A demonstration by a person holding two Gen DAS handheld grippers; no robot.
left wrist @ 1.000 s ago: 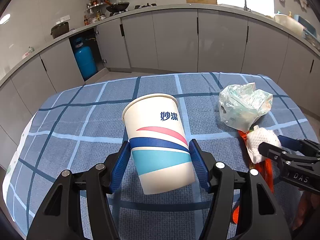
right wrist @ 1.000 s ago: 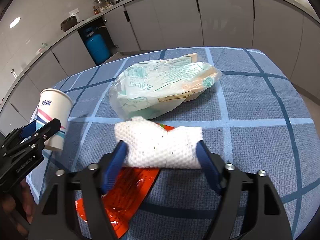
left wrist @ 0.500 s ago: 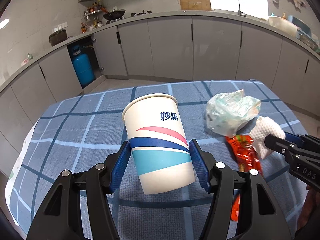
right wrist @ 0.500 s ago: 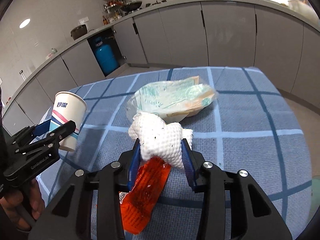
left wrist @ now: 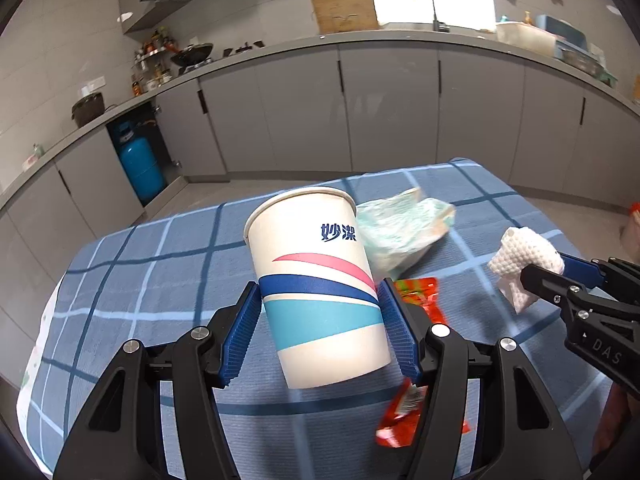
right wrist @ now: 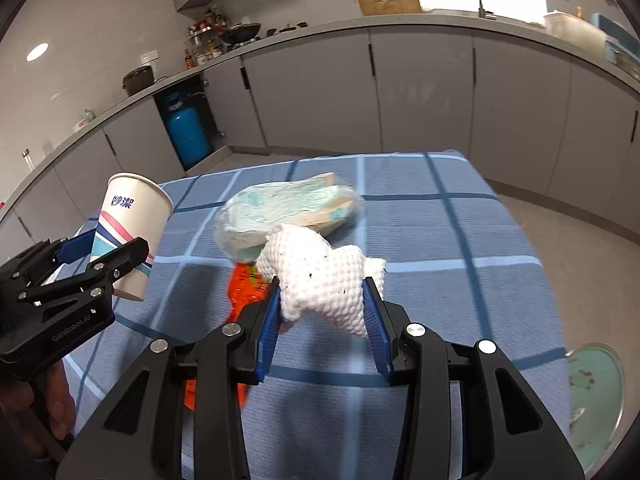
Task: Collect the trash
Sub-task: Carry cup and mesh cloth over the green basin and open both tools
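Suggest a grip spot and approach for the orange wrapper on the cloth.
Both grippers are full now. Once one is free, probably take the orange wrapper from above, pinching across its narrow width at the far end: it lies flat on the tablecloth, with no raised edge.

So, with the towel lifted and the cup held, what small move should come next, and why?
Probably carry the right gripper over the paper cup and release there: its fingers clamp the crumpled paper towel, and the cup's mouth is open.
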